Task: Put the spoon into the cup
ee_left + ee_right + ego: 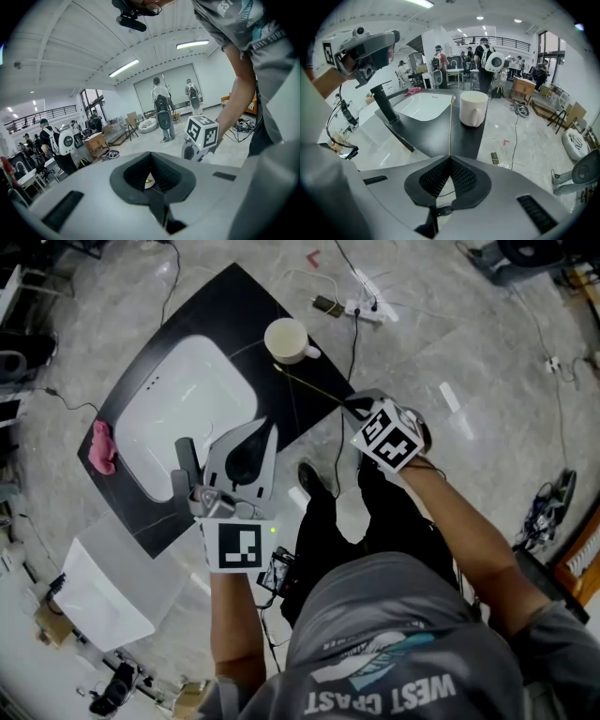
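Spoon (450, 133): thin, straight, golden stem

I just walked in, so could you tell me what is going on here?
A person works with two grippers at a black sink counter. The right gripper is shut on a thin spoon, whose far end points toward the white cup and is not yet inside. The left gripper is shut and empty.

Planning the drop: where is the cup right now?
Head view: the cup stands at the far corner of the black counter, right of the white sink, ahead of the right gripper.
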Available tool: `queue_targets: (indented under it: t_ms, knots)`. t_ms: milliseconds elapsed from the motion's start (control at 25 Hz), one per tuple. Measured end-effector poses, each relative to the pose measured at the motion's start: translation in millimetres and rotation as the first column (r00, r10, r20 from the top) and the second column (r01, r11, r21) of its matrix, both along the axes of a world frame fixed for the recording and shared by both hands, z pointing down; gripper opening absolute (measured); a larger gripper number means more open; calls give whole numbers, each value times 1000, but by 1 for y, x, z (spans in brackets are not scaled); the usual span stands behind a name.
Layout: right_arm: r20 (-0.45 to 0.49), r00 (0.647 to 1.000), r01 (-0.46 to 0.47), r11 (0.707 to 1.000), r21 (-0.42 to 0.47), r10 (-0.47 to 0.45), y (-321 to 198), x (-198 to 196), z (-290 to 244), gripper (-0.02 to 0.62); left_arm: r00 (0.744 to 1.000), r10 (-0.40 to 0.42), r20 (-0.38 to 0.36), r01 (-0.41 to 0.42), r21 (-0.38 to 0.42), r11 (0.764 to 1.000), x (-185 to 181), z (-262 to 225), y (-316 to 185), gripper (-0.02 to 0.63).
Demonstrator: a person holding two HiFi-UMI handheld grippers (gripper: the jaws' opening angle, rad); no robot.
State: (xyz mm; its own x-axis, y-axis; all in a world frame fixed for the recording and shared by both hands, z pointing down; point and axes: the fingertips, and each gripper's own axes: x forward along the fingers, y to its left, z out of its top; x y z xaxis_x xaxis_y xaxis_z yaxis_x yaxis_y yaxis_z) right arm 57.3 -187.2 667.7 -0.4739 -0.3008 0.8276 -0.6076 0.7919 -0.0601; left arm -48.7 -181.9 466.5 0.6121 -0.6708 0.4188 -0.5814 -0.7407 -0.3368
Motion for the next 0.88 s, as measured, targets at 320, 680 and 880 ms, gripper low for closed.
queue_targets:
  t_ms: [320,680,880]
  knots:
    - [-18,999,-47,999,15,47,-20,12,-18,31,1000,6,-2,-6,22,1000,-5,-14,-9,2]
    - [-58,997,-58,998,11,58,-40,24,-33,31,1000,3,-7,-2,41,999,-10,-26,-19,2]
    - [-77,996,-52,999,9,53,-50,26,-38,31,1000,-8,-14,9,46,999,-13,-29,-25,2]
